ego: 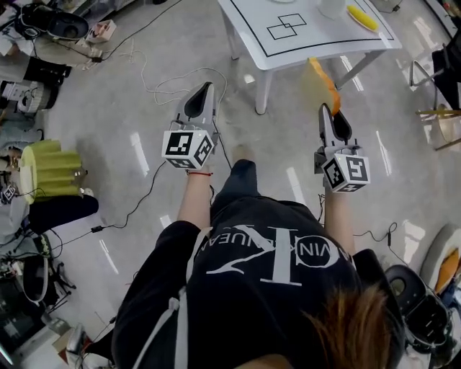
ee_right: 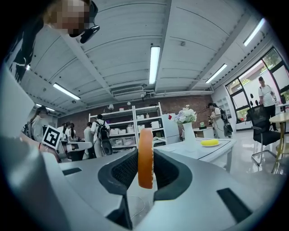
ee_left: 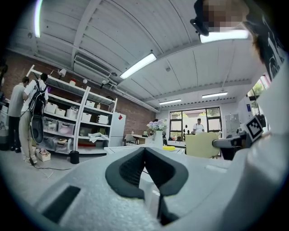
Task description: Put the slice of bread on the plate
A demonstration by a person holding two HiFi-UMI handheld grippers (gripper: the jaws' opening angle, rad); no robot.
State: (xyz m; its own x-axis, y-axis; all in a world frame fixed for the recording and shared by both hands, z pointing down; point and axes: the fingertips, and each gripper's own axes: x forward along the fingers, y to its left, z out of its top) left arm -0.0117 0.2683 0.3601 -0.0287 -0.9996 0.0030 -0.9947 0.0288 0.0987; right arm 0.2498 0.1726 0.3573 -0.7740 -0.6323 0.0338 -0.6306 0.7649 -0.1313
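Observation:
The slice of bread [ego: 319, 81], pale with an orange crust, stands on edge between the jaws of my right gripper [ego: 325, 108], which is shut on it. The right gripper view shows the bread [ee_right: 145, 149] edge-on between the black pads [ee_right: 124, 169]. My left gripper [ego: 208, 87] is shut and holds nothing; its own view shows the jaws [ee_left: 145, 149] meeting at the tip. Both grippers point level towards a white table [ego: 288, 50] ahead. A yellow object [ego: 362, 18] lies on it, and I cannot make out a plate.
A white vase with flowers [ee_right: 189, 133] stands on the table. Cables [ego: 162, 90] trail over the glossy floor in front of it. A green ribbed object [ego: 49, 169] and gear crowd the left. Several people [ee_right: 100, 135] stand by shelves. A chair frame [ego: 436, 115] stands at right.

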